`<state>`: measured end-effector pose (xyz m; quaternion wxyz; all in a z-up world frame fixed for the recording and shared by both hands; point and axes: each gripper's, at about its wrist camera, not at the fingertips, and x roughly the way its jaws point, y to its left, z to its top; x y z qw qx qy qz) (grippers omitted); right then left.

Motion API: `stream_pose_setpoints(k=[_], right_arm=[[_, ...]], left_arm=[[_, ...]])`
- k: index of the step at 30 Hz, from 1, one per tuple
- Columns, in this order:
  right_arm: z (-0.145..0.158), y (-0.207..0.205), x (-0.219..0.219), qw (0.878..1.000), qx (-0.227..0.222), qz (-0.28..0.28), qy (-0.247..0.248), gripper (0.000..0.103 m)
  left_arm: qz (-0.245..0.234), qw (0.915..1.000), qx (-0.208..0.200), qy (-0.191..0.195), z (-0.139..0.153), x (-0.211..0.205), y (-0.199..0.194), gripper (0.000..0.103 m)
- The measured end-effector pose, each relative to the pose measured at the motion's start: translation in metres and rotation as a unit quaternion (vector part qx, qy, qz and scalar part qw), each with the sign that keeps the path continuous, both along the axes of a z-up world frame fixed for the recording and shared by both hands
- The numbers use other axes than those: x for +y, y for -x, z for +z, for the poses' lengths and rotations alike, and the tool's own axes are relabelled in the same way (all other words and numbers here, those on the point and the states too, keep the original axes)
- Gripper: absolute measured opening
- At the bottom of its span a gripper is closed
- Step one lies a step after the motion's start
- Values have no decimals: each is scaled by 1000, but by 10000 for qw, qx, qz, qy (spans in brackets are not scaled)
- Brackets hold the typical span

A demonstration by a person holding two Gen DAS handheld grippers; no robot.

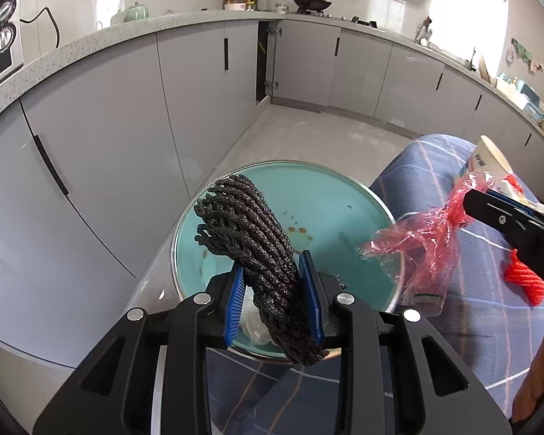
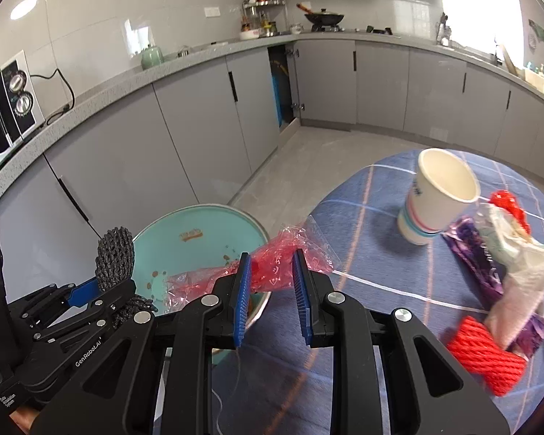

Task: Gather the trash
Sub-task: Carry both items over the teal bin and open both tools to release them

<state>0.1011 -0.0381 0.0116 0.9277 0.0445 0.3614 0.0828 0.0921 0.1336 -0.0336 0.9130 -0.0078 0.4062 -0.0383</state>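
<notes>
A: Left gripper [image 1: 273, 282] has its jaws clamped on the dark rope bundle [image 1: 257, 239], over the teal bin [image 1: 344, 195]. Right?

B: Right gripper [image 2: 271, 282] pinches the red plastic wrapper [image 2: 272, 272] at the bin's rim. Centre both above the bin before releasing.

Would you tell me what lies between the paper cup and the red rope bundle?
In the right wrist view, a purple wrapper and crumpled white tissue lie between paper cup and red rope bundle.

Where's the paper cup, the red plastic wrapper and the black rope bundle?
paper cup [image 2: 422, 210], right wrist view, outer wall.
red plastic wrapper [image 2: 272, 272], right wrist view, middle.
black rope bundle [image 1: 257, 239], left wrist view, middle.
</notes>
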Motion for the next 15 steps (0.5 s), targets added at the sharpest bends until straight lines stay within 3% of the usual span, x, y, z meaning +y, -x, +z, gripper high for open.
stream_pose_setpoints(k=[15], right_arm=[[-41,-46,39,9979,525,364,113,29]], left_arm=[[43,9990,428,-94,-30,15,-29,31]])
